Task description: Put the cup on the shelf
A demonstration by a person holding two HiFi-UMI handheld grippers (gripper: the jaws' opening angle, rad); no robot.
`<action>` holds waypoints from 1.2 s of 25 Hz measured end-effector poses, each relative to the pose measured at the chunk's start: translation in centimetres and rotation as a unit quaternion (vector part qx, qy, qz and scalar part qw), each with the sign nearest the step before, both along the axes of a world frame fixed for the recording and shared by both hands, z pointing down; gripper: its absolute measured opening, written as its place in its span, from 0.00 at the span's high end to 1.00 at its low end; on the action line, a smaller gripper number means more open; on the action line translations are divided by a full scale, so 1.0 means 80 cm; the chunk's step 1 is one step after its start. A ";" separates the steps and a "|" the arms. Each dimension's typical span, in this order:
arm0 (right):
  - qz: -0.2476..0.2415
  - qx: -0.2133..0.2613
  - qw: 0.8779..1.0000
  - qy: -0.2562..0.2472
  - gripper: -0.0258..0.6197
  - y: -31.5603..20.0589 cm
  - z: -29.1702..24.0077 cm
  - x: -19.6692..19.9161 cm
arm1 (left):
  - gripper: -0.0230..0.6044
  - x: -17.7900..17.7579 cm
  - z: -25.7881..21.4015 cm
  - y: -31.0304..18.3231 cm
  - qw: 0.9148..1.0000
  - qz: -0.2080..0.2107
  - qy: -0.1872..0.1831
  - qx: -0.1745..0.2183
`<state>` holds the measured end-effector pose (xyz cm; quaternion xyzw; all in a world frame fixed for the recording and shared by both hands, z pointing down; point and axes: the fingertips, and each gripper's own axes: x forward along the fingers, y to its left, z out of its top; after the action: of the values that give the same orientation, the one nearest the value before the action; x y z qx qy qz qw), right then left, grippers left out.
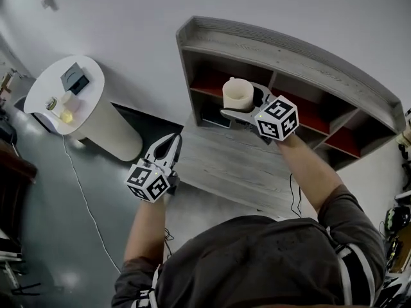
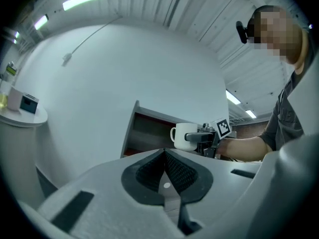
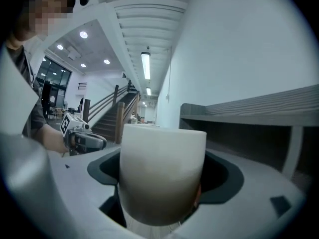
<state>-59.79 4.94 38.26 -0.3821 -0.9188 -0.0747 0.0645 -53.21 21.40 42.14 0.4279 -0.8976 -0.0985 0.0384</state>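
A white cup (image 1: pixel 238 94) is held upright in my right gripper (image 1: pixel 247 105), whose jaws are shut on its sides. It hangs in front of the grey shelf unit (image 1: pixel 292 53), level with the upper-left red-backed compartment (image 1: pixel 212 82). In the right gripper view the cup (image 3: pixel 162 171) fills the space between the jaws, with the shelf (image 3: pixel 259 113) to the right. In the left gripper view the cup (image 2: pixel 185 135) shows its handle, before the shelf (image 2: pixel 149 128). My left gripper (image 1: pixel 168 147) is lower left, shut and empty.
A grey wooden tabletop (image 1: pixel 237 165) lies below the shelf. A round white side table (image 1: pixel 87 101) with small items stands at the left. A cable (image 1: pixel 83 197) runs across the grey floor. The shelf has several compartments with red back panels (image 1: pixel 318 114).
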 end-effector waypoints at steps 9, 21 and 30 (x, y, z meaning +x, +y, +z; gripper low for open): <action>0.032 0.022 0.999 -0.009 0.28 0.044 0.021 -0.107 | 0.97 -0.017 0.003 0.064 0.999 -0.045 -0.002 -0.001; 0.099 0.042 0.994 -0.001 0.28 0.025 0.053 -0.197 | 0.97 -0.042 0.016 0.065 0.999 -0.052 0.004 0.000; 0.140 0.075 0.987 0.037 0.28 0.000 0.106 -0.237 | 0.97 -0.053 0.020 0.057 0.999 -0.050 0.004 -0.004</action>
<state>-78.75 4.98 46.71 -0.2461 -0.9522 -0.1190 0.1366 -57.48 25.97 43.78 0.3820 -0.9181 -0.0984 0.0387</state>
